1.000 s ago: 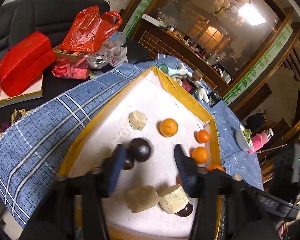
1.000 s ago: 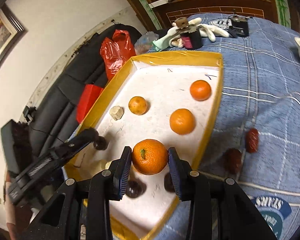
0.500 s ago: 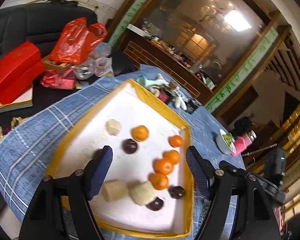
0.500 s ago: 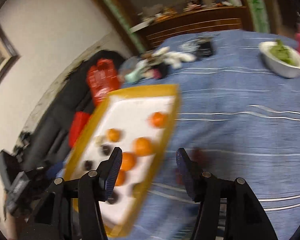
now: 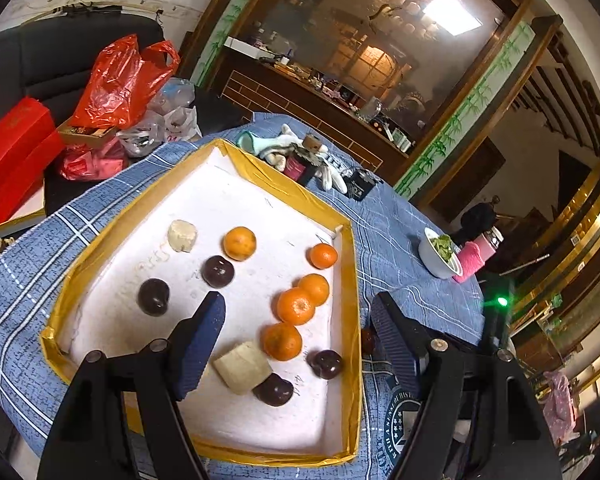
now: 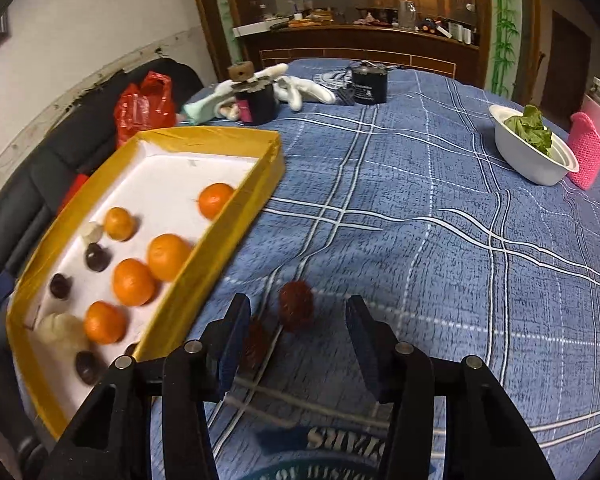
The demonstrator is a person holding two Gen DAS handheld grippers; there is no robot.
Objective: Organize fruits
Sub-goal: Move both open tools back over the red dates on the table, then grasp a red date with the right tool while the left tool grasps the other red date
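A yellow-rimmed tray (image 5: 350, 280) with a white floor holds several oranges (image 5: 295, 306), several dark plums (image 5: 218, 271) and pale chunks (image 5: 242, 366). My left gripper (image 5: 298, 300) hangs open above the tray's near half, nothing between its fingers. In the right wrist view the tray (image 6: 204, 264) lies to the left. My right gripper (image 6: 297, 302) is over the blue checked cloth beside it, jaws closing. A spiky dark red fruit (image 6: 296, 306) lies on the cloth between the fingertips, untouched. A second red fruit (image 6: 256, 340) lies partly behind the left finger.
A white bowl of greens (image 6: 532, 152) and a pink-wrapped bottle (image 6: 588, 148) stand at the far right. White gloves (image 6: 300, 90), a dark jar (image 6: 258, 104) and a black can (image 6: 368, 88) sit behind the tray. Red bags (image 5: 116, 80) lie on a black sofa.
My left gripper opened, releasing a dark plum, and drew back upward. My right gripper let go of an orange in the tray and swung right over the cloth to the red fruits.
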